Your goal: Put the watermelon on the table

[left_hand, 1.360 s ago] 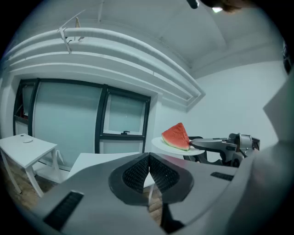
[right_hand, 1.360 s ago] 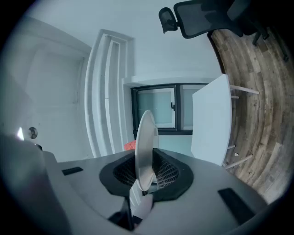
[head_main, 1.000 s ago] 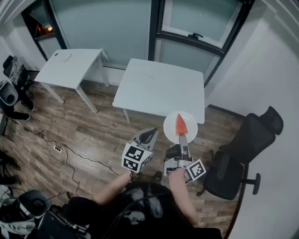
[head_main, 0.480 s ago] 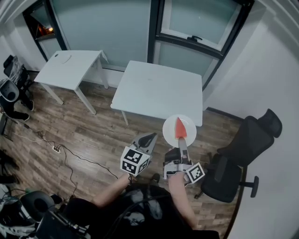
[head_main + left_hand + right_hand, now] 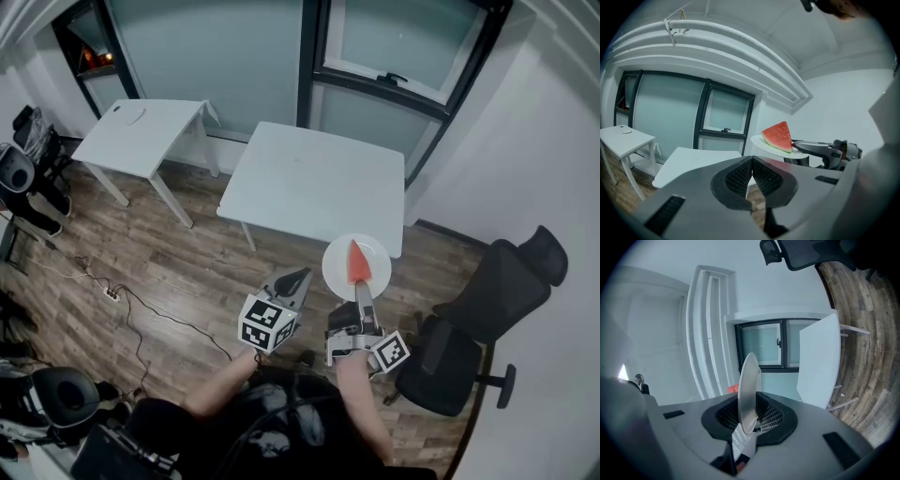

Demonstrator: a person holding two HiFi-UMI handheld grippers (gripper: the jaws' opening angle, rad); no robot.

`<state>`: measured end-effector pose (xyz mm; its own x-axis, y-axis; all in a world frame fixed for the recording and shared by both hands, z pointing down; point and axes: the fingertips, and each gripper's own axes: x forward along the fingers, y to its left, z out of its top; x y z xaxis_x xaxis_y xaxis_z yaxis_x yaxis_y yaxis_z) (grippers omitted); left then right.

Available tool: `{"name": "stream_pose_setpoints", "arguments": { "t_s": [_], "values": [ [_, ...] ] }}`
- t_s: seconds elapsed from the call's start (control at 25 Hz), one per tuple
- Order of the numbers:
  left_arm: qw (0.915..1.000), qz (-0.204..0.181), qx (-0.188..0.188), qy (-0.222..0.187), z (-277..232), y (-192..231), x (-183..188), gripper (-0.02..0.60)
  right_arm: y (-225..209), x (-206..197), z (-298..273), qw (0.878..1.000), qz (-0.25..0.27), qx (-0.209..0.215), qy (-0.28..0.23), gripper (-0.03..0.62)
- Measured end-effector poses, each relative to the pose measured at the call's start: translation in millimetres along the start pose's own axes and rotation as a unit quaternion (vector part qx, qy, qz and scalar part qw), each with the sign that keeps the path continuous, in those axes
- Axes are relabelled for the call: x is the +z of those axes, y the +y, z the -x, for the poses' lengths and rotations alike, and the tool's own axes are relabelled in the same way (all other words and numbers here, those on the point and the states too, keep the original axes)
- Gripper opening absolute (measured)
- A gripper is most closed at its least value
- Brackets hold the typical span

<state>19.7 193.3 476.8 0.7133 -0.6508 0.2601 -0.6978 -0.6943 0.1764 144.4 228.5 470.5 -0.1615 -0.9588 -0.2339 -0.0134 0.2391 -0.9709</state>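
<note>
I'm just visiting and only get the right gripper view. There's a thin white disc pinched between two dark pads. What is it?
Observer: A white plate, which you see edge-on. The head view shows a watermelon slice lying on it.
Operator: Is it on a table yet?
Observer: No. In the left gripper view the plate is in the air, higher than the top of the white table.
Operator: And the other claw?
Observer: The left gripper has its jaws together with nothing between them. In the head view it is beside the right gripper.
</note>
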Motion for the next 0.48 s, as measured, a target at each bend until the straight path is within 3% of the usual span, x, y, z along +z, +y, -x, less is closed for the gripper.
{"name": "stream_pose_setpoints", "arguments": {
  "t_s": [0.28,0.48],
  "values": [
    [0.9997,0.008,0.020,0.012,-17.3,10.2,-12.9,0.005,-25.1,11.8,-11.8,1.000,-0.015,-0.017,0.020,0.074],
    [0.9996,0.018,0.017,0.015,-45.0,39.8,-9.1,0.005,-42.4,12.3,-51.0,0.999,-0.019,-0.024,0.029,0.074]
  ]
}}
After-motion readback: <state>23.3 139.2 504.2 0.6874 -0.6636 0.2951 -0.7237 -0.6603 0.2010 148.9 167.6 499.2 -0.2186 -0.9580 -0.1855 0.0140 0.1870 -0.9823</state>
